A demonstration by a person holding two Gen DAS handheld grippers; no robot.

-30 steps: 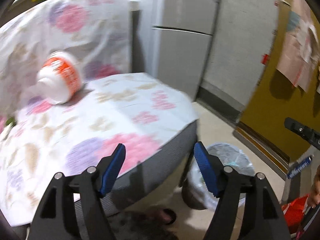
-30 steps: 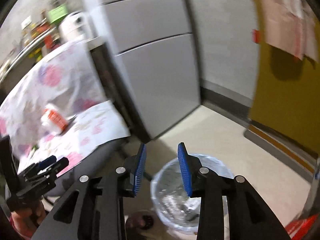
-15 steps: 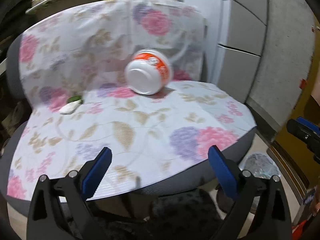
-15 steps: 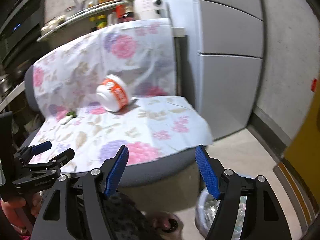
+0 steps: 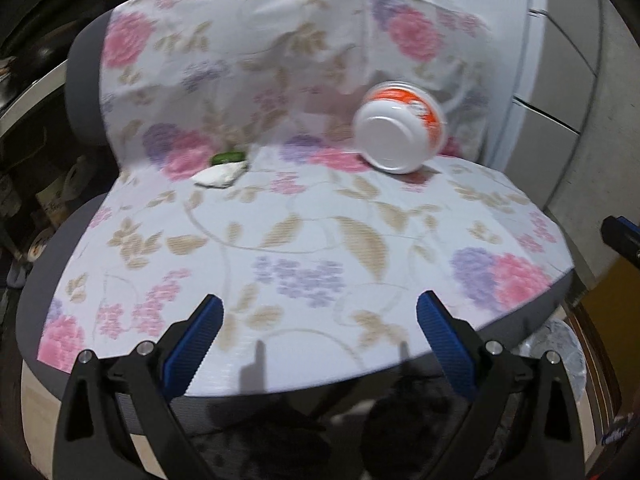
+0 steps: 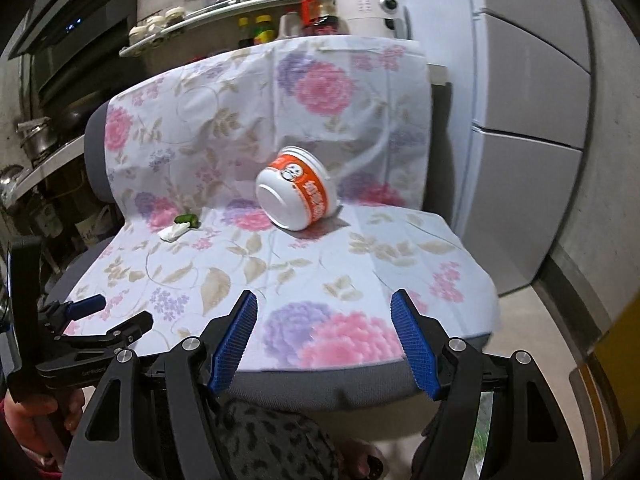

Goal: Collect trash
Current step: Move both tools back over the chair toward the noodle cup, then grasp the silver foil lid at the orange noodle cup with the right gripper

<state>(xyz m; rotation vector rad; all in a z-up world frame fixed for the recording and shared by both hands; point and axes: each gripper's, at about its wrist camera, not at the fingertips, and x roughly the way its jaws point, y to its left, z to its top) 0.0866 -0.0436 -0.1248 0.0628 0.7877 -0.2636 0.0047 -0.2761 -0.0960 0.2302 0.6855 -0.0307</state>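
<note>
An orange-and-white instant-noodle bowl (image 5: 400, 128) (image 6: 298, 194) lies on its side at the back of a chair seat covered with a floral cloth (image 5: 320, 232) (image 6: 320, 264). A crumpled white scrap (image 5: 220, 176) (image 6: 173, 233) lies to its left, with a small green piece (image 5: 228, 156) (image 6: 188, 219) right behind it. My left gripper (image 5: 319, 302) (image 6: 120, 311) hangs open over the seat's front edge, nothing between its fingers. My right gripper (image 6: 325, 299) is also open and empty, over the front edge further right; its tip (image 5: 620, 236) shows at the left wrist view's right edge.
A bin with a clear liner (image 5: 560, 344) stands on the floor at the chair's front right corner. Grey cabinet doors (image 6: 528, 160) rise to the right. A shelf of bottles (image 6: 260, 0) and a white appliance (image 6: 368, 8) sit behind the chair back. Leopard-print fabric (image 6: 272, 440) is below the grippers.
Both views have swung left from the bin and floor onto the chair seat, so the bowl now sits near the middle. Both pairs of jaws have opened wider.
</note>
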